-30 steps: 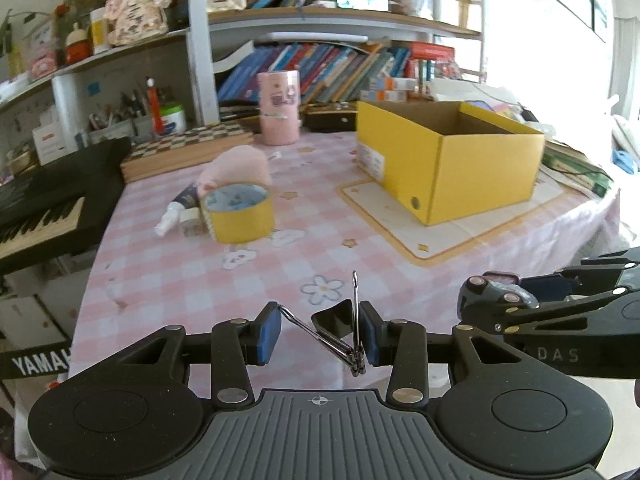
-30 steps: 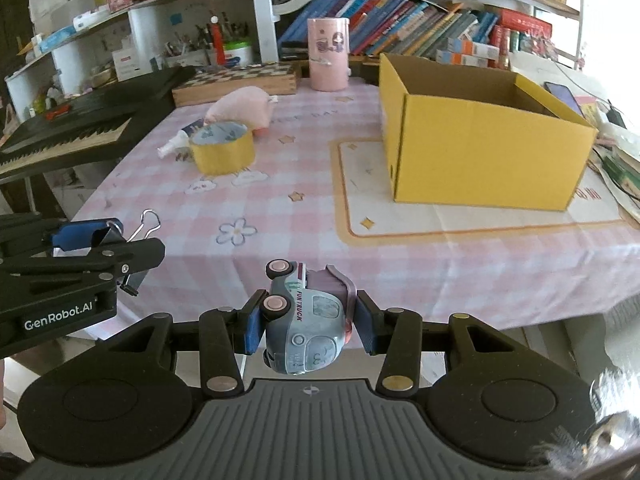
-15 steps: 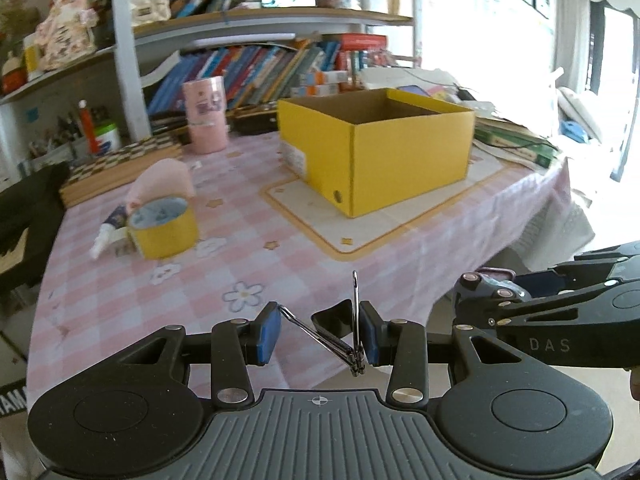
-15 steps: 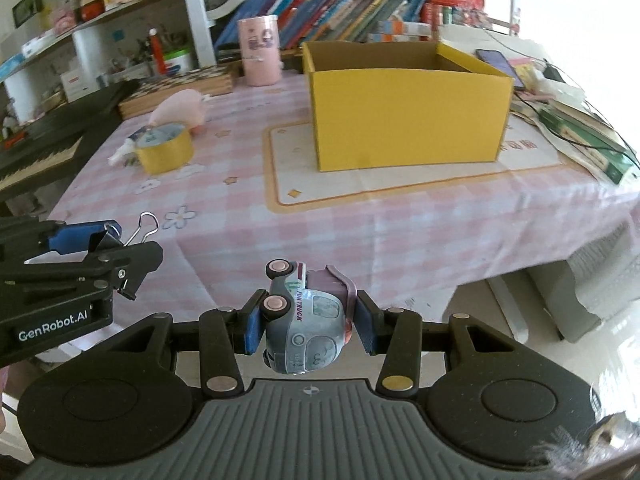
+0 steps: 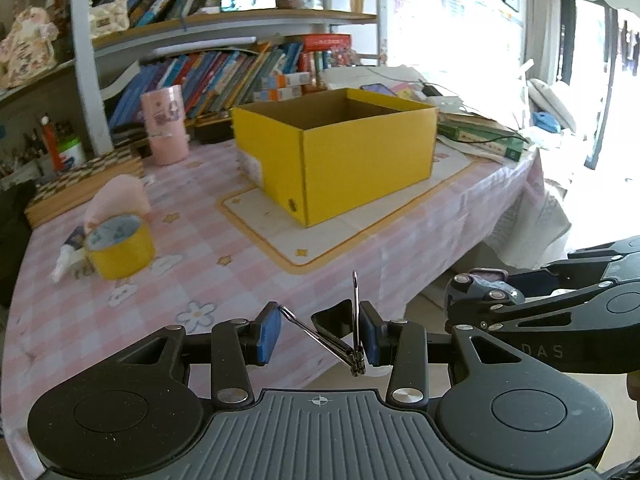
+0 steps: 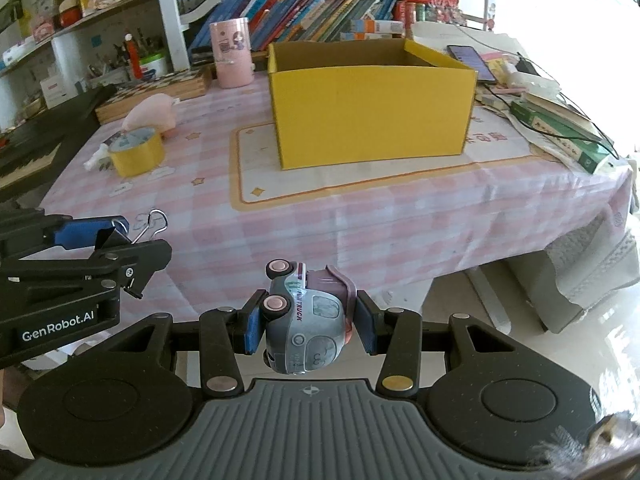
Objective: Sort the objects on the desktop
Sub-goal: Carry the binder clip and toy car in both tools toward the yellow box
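Now the left claw (image 5: 318, 334) clenches one black metal binder clip (image 5: 340, 330) at lower centre; the right claw (image 6: 306, 322) grips one grey toy truck (image 6: 306, 326); one open yellow cardboard box (image 6: 372, 108) stands on the bench (image 6: 320, 216), upper centre.

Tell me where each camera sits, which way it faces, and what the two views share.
Left wrist: on the left gripper, facing along its fingers toward the yellow box; a binder clip sits between the fingers, with the right gripper at the right edge.
Right wrist: on the right gripper, facing the same box; its fingers clamp a toy truck, with the left gripper at the left edge.
Shared: box, checked tablecloth, yellow tape roll, pink cup, bookshelf.
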Demonstrator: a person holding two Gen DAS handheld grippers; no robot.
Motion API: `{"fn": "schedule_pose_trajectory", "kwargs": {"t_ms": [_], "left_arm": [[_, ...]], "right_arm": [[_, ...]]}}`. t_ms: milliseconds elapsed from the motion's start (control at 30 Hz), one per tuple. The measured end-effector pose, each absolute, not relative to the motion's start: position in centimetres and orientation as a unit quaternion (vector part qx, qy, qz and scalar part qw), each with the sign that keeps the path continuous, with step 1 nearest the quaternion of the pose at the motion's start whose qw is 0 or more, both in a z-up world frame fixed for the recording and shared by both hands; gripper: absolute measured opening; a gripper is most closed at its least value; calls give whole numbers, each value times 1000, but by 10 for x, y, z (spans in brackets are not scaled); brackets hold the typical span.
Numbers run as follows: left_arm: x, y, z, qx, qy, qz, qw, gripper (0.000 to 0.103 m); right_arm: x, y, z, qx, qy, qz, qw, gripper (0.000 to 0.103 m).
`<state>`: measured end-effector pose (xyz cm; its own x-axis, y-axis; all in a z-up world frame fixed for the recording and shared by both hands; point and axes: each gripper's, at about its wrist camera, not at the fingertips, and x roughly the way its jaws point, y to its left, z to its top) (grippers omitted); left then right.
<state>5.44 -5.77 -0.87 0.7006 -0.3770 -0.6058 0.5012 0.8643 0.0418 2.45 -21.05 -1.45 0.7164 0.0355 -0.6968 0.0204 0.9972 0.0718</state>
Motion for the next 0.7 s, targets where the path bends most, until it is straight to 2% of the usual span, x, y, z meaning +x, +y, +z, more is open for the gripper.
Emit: {"fn": "schedule_pose_trajectory", "kwargs": {"t_ms": [700], "left_arm": [[67, -102, -10, 116, 301, -273, 906, 40]], "right_arm": [[32, -254, -15, 48, 379, -21, 924, 43]]}}
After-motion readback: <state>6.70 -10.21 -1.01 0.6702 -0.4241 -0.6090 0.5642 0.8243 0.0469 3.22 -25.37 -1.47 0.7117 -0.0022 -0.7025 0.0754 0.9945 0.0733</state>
